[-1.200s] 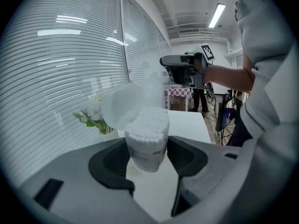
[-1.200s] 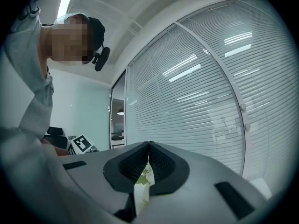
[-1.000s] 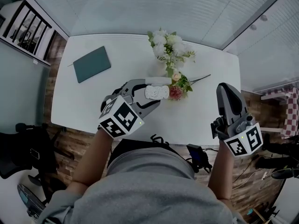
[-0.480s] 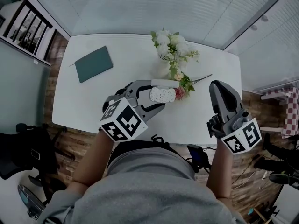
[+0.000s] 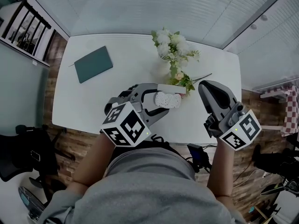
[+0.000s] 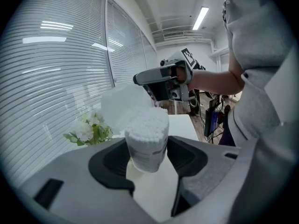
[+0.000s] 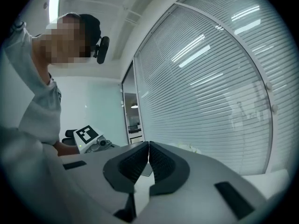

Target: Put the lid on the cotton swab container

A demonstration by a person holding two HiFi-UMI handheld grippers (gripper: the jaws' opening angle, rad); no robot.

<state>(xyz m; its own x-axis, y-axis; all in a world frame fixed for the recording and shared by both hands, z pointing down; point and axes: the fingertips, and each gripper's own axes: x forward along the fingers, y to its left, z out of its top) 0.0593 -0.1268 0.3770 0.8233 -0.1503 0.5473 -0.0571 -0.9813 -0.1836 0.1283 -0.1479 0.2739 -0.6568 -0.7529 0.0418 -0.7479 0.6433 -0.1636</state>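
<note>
Nothing legible — label on the cotton swab container (image 6: 145,148) (blurred) unreadable.

I see my left gripper (image 5: 158,100) with its jaws around the cotton swab container (image 5: 169,100), whose lid (image 5: 171,87) stands open, above the white table (image 5: 121,45). My right gripper (image 5: 208,88) hangs near it. Flowers (image 5: 174,48) stand behind them; a green notebook (image 5: 93,64) lies well apart.

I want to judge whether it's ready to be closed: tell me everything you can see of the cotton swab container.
The cotton swab container is a small round clear-plastic tub with a printed label, packed full of white swabs, tips up. Its translucent lid is flipped open behind it. It is held roughly upright over the white table, pinched between the left gripper's fingers.
</note>
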